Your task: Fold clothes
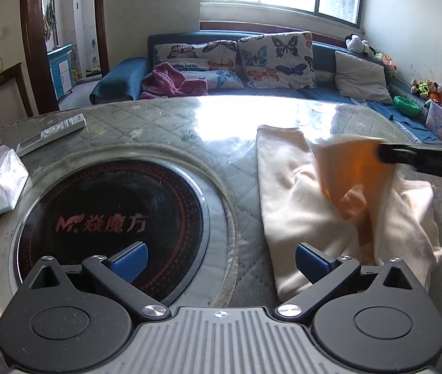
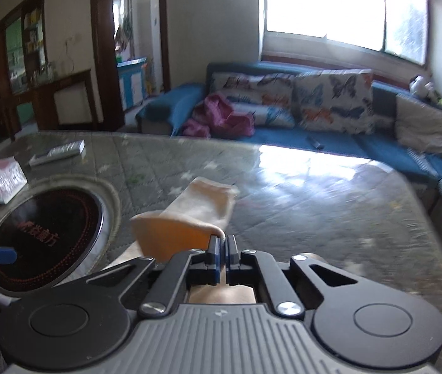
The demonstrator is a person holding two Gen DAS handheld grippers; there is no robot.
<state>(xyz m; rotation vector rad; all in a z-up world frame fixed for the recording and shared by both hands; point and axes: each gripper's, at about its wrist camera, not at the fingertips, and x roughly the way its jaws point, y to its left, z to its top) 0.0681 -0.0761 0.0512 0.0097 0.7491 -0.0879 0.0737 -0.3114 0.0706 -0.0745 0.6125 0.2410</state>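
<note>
Right of the round induction cooktop (image 1: 111,224), a cream garment (image 1: 292,199) is spread on the quilted table (image 1: 146,124). One edge is pinched by the closed right gripper (image 2: 223,243). Beside it, the left gripper (image 1: 219,261) is held wide apart, with nothing between its 2 fingers.

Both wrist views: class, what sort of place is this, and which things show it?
Most likely a home living room: a blue sofa with butterfly cushions, soft toys under a window, and a quilt-covered table with a built-in cooktop.
</note>
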